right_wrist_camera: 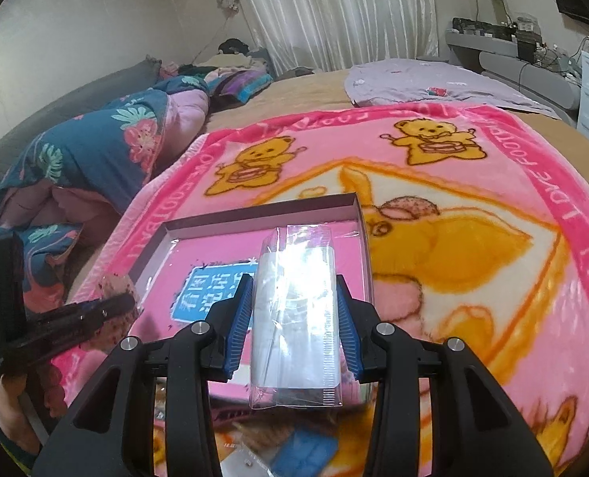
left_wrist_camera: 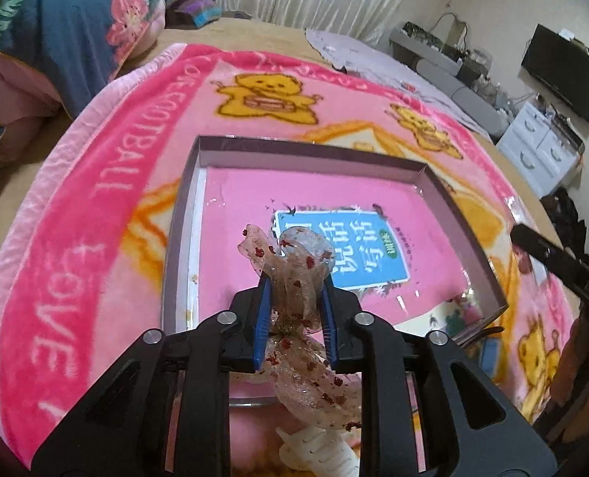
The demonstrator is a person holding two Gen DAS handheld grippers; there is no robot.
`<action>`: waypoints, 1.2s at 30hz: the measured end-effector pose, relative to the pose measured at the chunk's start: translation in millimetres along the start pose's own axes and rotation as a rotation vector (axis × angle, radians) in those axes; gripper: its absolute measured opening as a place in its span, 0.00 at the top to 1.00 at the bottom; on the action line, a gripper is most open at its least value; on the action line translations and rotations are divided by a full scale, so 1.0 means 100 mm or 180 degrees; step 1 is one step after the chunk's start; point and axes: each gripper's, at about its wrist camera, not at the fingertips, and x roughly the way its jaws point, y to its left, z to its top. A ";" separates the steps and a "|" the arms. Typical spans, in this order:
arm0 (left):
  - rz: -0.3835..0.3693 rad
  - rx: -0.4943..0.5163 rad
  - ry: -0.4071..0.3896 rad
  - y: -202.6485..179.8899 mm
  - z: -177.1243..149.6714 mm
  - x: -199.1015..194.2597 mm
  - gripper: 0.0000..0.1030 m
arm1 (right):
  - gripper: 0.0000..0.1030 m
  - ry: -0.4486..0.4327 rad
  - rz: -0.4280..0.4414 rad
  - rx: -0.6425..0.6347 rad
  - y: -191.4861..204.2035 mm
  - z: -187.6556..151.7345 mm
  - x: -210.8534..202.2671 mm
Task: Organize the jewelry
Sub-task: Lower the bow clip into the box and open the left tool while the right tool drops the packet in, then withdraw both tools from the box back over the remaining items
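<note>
A sheer ribbon hair bow [left_wrist_camera: 299,256] with red flecks is pinched between the blue pads of my left gripper [left_wrist_camera: 294,283], which is shut on it; its white toothed clip [left_wrist_camera: 318,453] hangs below the jaws. The bow hovers over a shallow open box [left_wrist_camera: 310,150] with a pink floor and a blue label. In the right wrist view my right gripper [right_wrist_camera: 293,283] is shut on a clear plastic bag [right_wrist_camera: 294,318], held upright above the box's [right_wrist_camera: 254,214] near right corner. The left gripper [right_wrist_camera: 76,318] with the bow shows at the left there.
The box lies on a pink bear-print blanket [right_wrist_camera: 473,238] spread on a bed. A folded floral quilt [right_wrist_camera: 95,151] lies at the left, a lilac cloth [right_wrist_camera: 433,79] beyond. Small packets [right_wrist_camera: 286,449] lie near the front edge. White drawers [left_wrist_camera: 541,151] stand right of the bed.
</note>
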 end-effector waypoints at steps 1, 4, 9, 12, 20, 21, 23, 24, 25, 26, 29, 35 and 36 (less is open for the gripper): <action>-0.0001 0.0012 0.0020 0.01 0.00 0.03 0.84 | 0.62 0.0032 -0.0013 -0.0020 0.01 0.00 0.05; 0.0012 0.0030 0.0063 0.02 -0.02 0.07 0.80 | 0.62 0.0110 -0.0030 -0.0059 0.04 -0.02 0.18; 0.0039 0.0015 0.0099 0.06 -0.03 0.11 0.66 | 0.62 0.0202 -0.0082 -0.0109 0.06 -0.07 0.33; 0.0047 -0.0010 0.0102 0.08 -0.04 0.10 0.57 | 0.62 0.0237 -0.0077 -0.0095 0.04 -0.10 0.37; 0.0096 -0.0015 0.0092 0.09 -0.05 0.05 0.39 | 0.61 0.0309 -0.0112 0.0014 -0.05 -0.15 0.42; 0.0098 -0.0019 0.0091 0.09 -0.06 0.04 0.38 | 0.61 0.0310 -0.0121 0.0019 -0.05 -0.15 0.41; 0.0096 -0.0033 0.0077 0.11 -0.05 0.01 0.37 | 0.56 0.0300 -0.0122 0.0060 -0.07 -0.15 0.40; 0.0097 -0.0042 0.0068 0.12 -0.05 -0.01 0.36 | 0.52 0.0283 -0.0130 0.0075 -0.08 -0.15 0.39; 0.0097 -0.0056 0.0051 0.14 -0.04 -0.04 0.35 | 0.50 0.0250 -0.0148 0.0089 -0.10 -0.15 0.36; 0.0103 -0.0063 0.0032 0.15 -0.04 -0.07 0.34 | 0.47 0.0211 -0.0169 0.0103 -0.12 -0.14 0.32; 0.0123 -0.0094 -0.0030 0.19 -0.01 -0.17 0.28 | 0.35 0.0091 -0.0195 0.0149 -0.17 -0.13 0.18; 0.0153 -0.0213 -0.0162 0.28 0.02 -0.42 0.12 | 0.16 -0.0232 -0.0273 0.0105 -0.19 -0.09 -0.20; 0.0155 -0.0228 -0.0177 0.28 0.02 -0.44 0.09 | 0.14 -0.0263 -0.0284 0.0088 -0.19 -0.08 -0.25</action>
